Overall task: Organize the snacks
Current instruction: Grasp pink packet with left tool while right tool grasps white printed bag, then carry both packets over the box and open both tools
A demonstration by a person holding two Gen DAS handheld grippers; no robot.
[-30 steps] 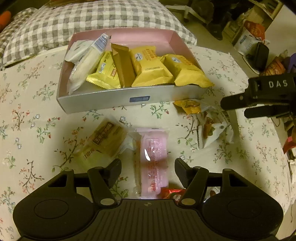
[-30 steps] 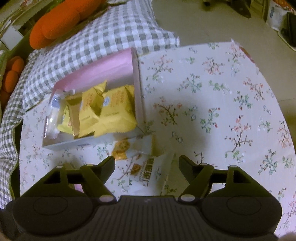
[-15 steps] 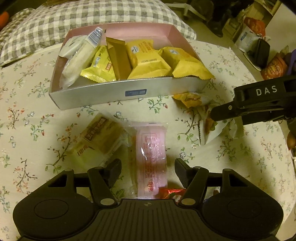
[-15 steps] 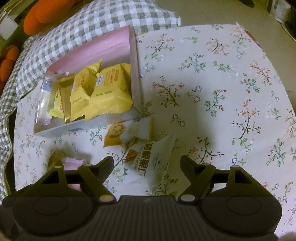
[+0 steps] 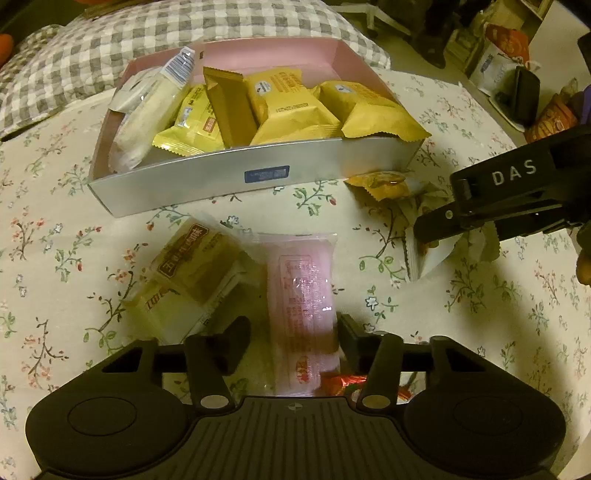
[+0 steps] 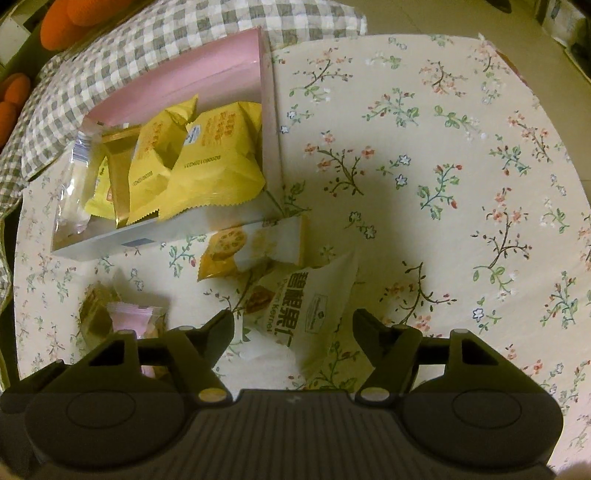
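Note:
A pink-lined silver box (image 5: 207, 184) (image 6: 266, 110) holds several yellow snack packs (image 5: 291, 107) (image 6: 218, 158). My left gripper (image 5: 291, 332) is open, its fingers either side of a pink snack packet (image 5: 303, 295) lying on the floral cloth, beside a clear packet with a brown cake (image 5: 184, 269). My right gripper (image 6: 293, 325) is open, straddling a white nut packet (image 6: 306, 299); it also shows in the left wrist view (image 5: 436, 236). A cookie packet (image 6: 251, 247) lies by the box's near corner.
A checked grey pillow (image 5: 110, 59) (image 6: 147, 48) lies behind the box. Orange cushions (image 6: 74, 18) are at the far left. Bags and clutter (image 5: 517, 85) stand on the floor beyond the table's right edge. A red wrapper (image 5: 347, 384) lies under my left gripper.
My left gripper has moved forward and lower over the pink packet. My right gripper has moved down and closer onto the white nut packet.

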